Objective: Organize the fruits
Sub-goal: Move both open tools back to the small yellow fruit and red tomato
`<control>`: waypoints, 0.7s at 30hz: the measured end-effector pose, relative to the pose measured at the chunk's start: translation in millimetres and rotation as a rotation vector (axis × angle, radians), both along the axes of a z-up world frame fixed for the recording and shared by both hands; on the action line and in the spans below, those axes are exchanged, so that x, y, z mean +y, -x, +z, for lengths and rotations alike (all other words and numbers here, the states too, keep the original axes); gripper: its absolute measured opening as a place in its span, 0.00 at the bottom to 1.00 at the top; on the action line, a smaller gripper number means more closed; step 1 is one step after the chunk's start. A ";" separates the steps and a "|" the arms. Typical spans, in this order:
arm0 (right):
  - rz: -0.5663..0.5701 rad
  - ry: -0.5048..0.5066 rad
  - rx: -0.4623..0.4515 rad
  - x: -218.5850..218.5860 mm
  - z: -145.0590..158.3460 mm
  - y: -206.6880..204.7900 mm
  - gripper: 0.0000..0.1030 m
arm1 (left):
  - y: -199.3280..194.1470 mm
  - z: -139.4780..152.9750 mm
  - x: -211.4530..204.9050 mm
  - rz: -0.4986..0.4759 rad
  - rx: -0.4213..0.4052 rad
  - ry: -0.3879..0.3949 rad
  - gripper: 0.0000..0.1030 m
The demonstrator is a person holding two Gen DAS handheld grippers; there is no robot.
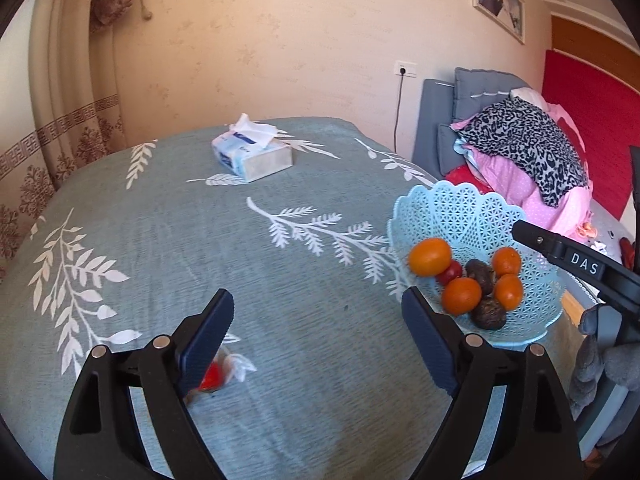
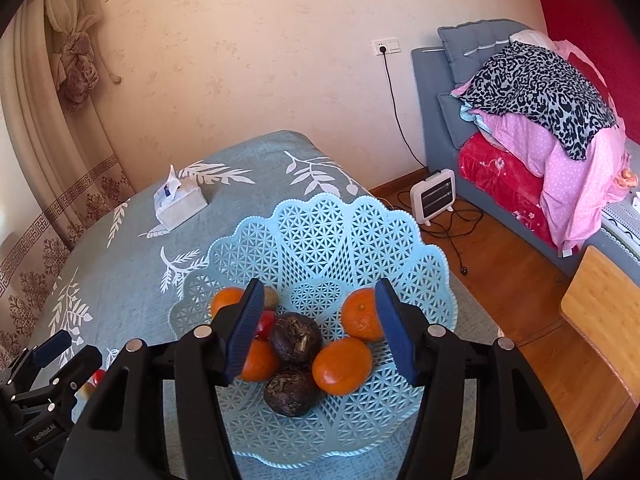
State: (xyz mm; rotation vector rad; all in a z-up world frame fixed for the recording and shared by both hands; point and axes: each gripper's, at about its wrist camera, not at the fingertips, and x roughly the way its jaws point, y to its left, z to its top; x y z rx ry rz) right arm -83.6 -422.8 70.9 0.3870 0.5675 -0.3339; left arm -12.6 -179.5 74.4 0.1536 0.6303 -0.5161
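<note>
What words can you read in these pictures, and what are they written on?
"DAS" stands in white letters on the black right hand-held gripper, seen from the left wrist camera.
"GenRobot.AI" stands on the black body of the left hand-held gripper, seen from the right wrist camera.
The tissue pack has blue print, too blurred to read.
The framed picture on the wall shows no readable words.

Soft, warm daylight fills both my views, bright and even, with only faint shadows on the grey-green leaf-print tablecloth [image 1: 312,320]. The fisheye bends the beige wall [image 1: 280,40] and leaves black corners. Focus is sharp; no glare anywhere.
</note>
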 end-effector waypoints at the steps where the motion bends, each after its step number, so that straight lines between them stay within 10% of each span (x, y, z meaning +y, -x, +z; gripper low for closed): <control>1: 0.004 0.002 0.001 1.8 0.1 -0.4 0.58 | 0.0 -0.1 5.1 0.008 0.000 0.001 0.83; 21: 0.074 0.039 0.006 38.9 2.7 -5.8 0.60 | -7.0 -30.8 89.7 0.167 0.067 -0.043 0.83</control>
